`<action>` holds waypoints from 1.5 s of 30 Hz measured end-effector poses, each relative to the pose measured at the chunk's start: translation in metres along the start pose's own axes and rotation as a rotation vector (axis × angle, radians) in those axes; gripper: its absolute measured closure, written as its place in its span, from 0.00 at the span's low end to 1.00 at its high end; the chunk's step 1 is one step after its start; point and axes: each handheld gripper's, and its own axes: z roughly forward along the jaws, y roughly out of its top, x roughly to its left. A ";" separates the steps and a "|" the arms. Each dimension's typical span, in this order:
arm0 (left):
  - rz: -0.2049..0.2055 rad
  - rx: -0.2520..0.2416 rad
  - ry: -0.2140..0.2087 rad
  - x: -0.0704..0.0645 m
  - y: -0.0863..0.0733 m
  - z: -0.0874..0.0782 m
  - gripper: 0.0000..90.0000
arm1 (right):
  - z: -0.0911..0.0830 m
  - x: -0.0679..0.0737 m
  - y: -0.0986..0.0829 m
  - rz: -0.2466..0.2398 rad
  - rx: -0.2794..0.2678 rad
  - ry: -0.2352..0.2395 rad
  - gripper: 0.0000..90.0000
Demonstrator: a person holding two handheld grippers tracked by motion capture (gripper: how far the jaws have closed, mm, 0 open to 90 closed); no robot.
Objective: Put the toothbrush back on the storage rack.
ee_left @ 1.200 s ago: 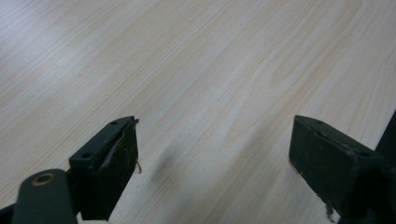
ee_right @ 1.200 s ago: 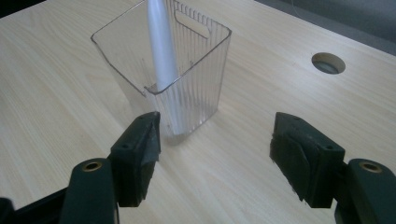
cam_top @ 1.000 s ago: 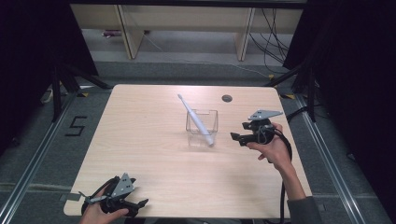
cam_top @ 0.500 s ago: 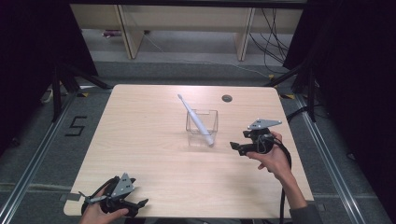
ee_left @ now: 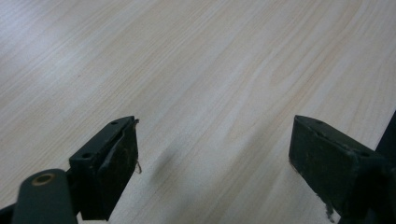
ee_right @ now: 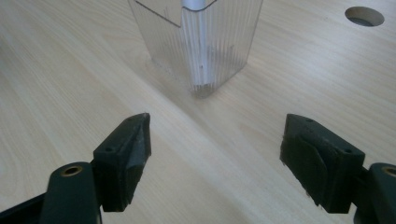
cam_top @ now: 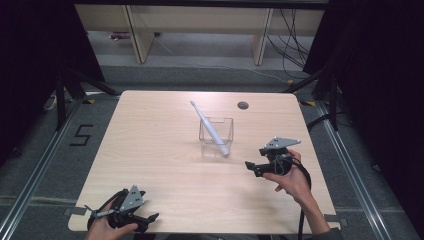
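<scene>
High view: my right claw (cam_top: 252,166), jaws spread and empty, sits just right of the clear ribbed plastic cup (cam_top: 216,131) holding a slanted white toothbrush (cam_top: 210,127); a nudge could topple it. My left claw (cam_top: 145,220) rests well apart.
Right gripper view: cup (ee_right: 205,42) ahead, untouched.
Left gripper view: jaws released over the pale wooden table (ee_left: 196,70)

a lab-style recording bay: black curtains (cam_top: 30,60) close in both sides, metal floor rails (cam_top: 30,175) flank the lone wooden counter (cam_top: 150,150), loose cables (cam_top: 295,45) trail behind, a taped number (cam_top: 82,135) marks the floor.
</scene>
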 end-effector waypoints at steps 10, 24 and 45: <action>0.006 0.011 0.003 0.000 0.000 0.000 0.17 | -0.002 0.004 -0.014 0.008 0.010 0.003 0.27; 0.005 0.013 0.003 0.000 0.000 -0.001 0.17 | -0.003 0.003 -0.038 0.032 0.033 -0.014 0.26; 0.013 0.012 -0.002 0.000 0.000 0.001 0.17 | -0.006 0.012 -0.060 0.007 0.036 -0.025 0.25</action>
